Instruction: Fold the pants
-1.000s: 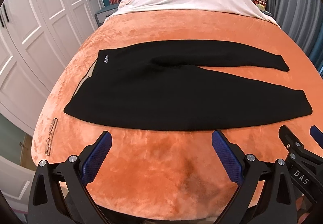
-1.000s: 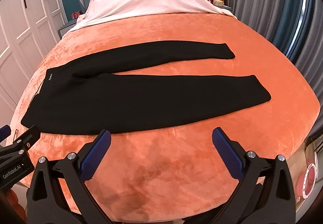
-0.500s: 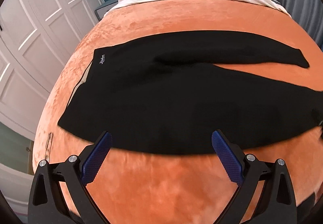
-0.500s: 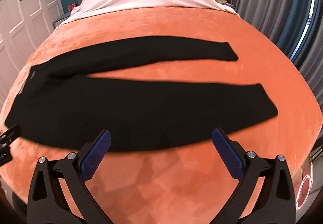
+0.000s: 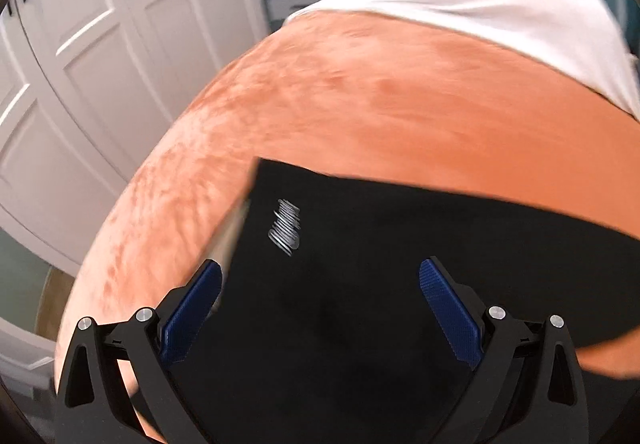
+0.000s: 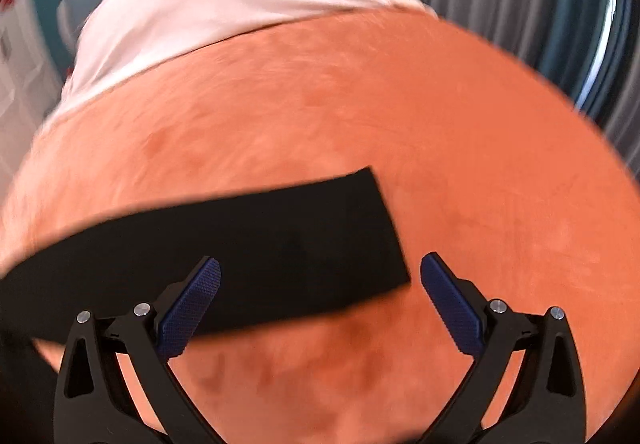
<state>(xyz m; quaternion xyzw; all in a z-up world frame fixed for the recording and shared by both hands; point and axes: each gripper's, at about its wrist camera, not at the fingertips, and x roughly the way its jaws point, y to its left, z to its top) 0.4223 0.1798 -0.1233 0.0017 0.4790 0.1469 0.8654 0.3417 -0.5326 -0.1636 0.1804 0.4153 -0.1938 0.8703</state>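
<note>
Here each hand-held gripper, left (image 5: 320, 294) and right (image 6: 320, 290), gapes wide, holding nothing, over black pants (image 5: 360, 304).

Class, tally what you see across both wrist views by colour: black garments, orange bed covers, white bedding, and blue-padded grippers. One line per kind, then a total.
Black pants: 1
Orange blanket: 1
White bedding: 1
Blue-padded grippers, left gripper and right gripper: 2
Total: 5
</note>
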